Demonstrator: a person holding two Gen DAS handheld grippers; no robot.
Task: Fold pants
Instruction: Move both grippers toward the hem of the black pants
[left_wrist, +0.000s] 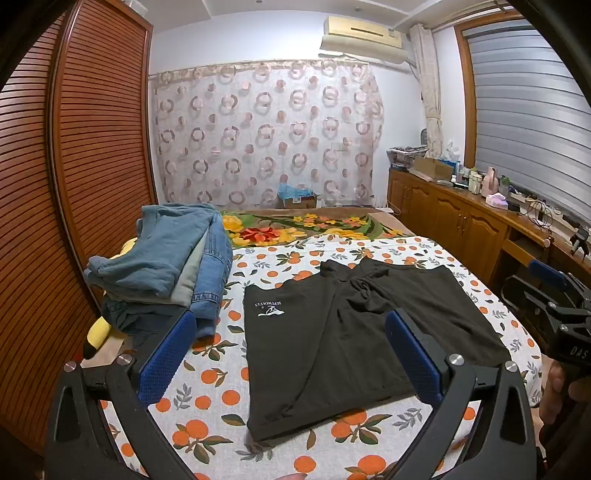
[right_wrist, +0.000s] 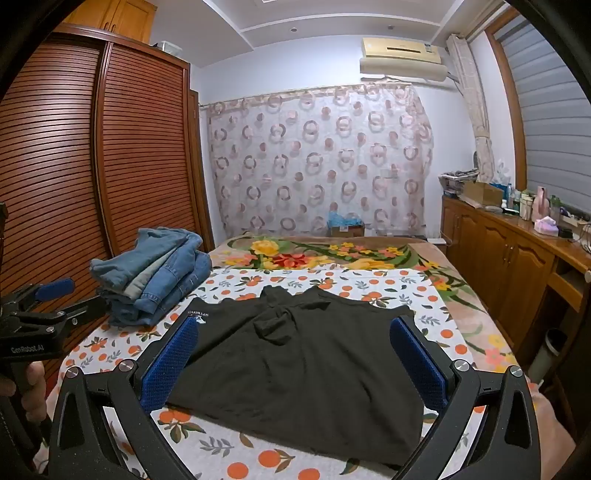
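Black pants (right_wrist: 295, 369) lie beneath both grippers, tilted down, jaws wide.

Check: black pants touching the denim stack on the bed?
Apart. In the left wrist view a strip of orange-print sheet shows plainly between the black pants and the denim stack; the right wrist view shows that gap too.
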